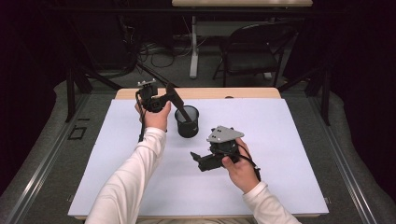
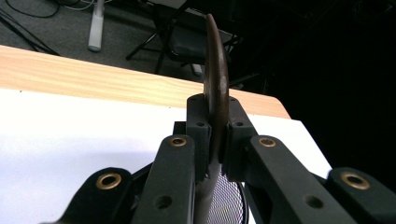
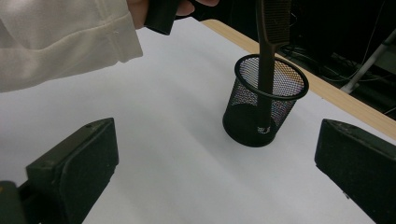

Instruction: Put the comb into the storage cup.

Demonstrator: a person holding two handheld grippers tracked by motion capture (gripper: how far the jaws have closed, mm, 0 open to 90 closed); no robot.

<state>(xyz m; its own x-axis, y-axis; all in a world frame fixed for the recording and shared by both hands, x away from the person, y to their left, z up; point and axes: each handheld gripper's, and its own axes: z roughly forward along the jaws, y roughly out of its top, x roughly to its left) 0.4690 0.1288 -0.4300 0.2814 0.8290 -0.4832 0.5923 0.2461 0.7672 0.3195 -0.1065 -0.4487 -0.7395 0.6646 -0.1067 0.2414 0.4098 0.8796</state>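
Note:
A black mesh cup (image 1: 187, 123) stands on the white mat (image 1: 280, 140), slightly left of centre. My left gripper (image 1: 169, 92) is raised above and left of the cup, shut on a dark comb (image 1: 180, 103). The comb slants down with its thin end inside the cup. In the left gripper view the comb (image 2: 216, 88) stands edge-on between the pads (image 2: 200, 122), over the cup (image 2: 229, 200). The right gripper view has the comb (image 3: 266, 70) dipping into the cup (image 3: 247, 119). My right gripper (image 1: 195, 158) rests low on the mat near the cup, open and holding nothing (image 3: 217, 140).
The mat covers a wooden table whose far edge (image 1: 201, 93) shows behind the cup. On the floor beyond are a black folding chair (image 1: 254, 53), a white table leg (image 1: 194, 46) and loose cables (image 1: 159, 53). A white sleeve (image 3: 60, 37) reaches across.

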